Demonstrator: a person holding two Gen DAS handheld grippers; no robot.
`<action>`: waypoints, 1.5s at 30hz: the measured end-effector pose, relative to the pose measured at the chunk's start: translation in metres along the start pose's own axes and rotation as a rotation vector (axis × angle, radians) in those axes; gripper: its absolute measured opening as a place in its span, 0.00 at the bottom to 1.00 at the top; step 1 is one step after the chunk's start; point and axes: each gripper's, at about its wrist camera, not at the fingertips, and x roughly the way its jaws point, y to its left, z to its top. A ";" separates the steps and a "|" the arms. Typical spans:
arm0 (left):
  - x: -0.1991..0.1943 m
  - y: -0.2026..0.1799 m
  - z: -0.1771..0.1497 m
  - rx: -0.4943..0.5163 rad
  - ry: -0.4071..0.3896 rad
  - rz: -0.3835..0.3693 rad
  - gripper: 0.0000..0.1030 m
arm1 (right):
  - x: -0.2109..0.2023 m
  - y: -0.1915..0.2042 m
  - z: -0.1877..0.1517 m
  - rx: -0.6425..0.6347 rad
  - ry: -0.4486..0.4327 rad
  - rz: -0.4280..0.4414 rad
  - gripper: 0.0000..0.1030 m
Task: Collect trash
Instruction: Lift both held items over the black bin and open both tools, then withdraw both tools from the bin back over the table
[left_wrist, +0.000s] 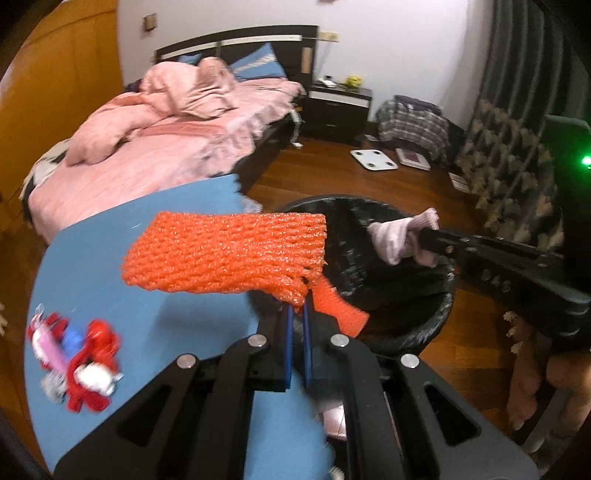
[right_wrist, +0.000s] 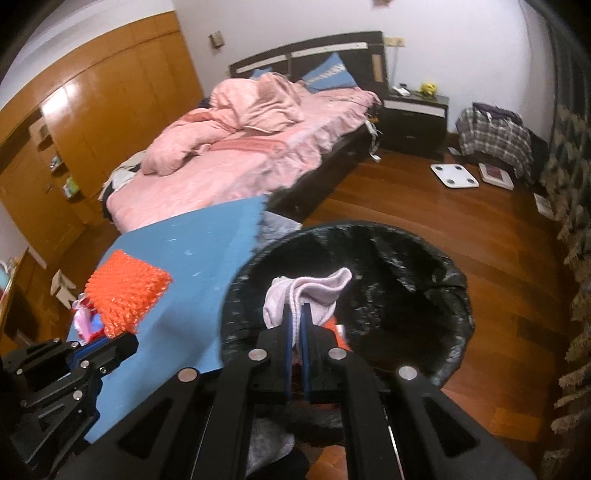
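Observation:
My left gripper (left_wrist: 298, 310) is shut on an orange foam net (left_wrist: 225, 251) and holds it above the blue table (left_wrist: 110, 273), beside the rim of the black-lined trash bin (left_wrist: 436, 317). My right gripper (right_wrist: 295, 314) is shut on a crumpled pale pink cloth (right_wrist: 310, 291) and holds it over the open bin (right_wrist: 424, 295). In the left wrist view the right gripper (left_wrist: 424, 236) reaches in from the right with the cloth (left_wrist: 399, 236) over the bin. In the right wrist view the orange net (right_wrist: 125, 291) and left gripper (right_wrist: 107, 343) show at left.
Red, white and pink wrappers (left_wrist: 77, 358) lie on the blue table at left. A bed with pink bedding (right_wrist: 240, 147) stands behind. A white scale (right_wrist: 454, 175), a plaid bag (right_wrist: 495, 136) and a nightstand (right_wrist: 413, 118) are on the wooden floor beyond. A patterned curtain (left_wrist: 509, 173) hangs at right.

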 end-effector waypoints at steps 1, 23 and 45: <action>0.007 -0.007 0.004 0.013 0.002 -0.010 0.04 | 0.006 -0.008 0.002 0.006 0.004 -0.008 0.04; 0.064 0.033 -0.013 0.011 0.083 0.038 0.60 | 0.037 -0.041 -0.030 0.099 0.069 -0.070 0.40; -0.122 0.316 -0.161 -0.370 0.029 0.439 0.66 | 0.019 0.255 -0.109 -0.227 0.076 0.217 0.45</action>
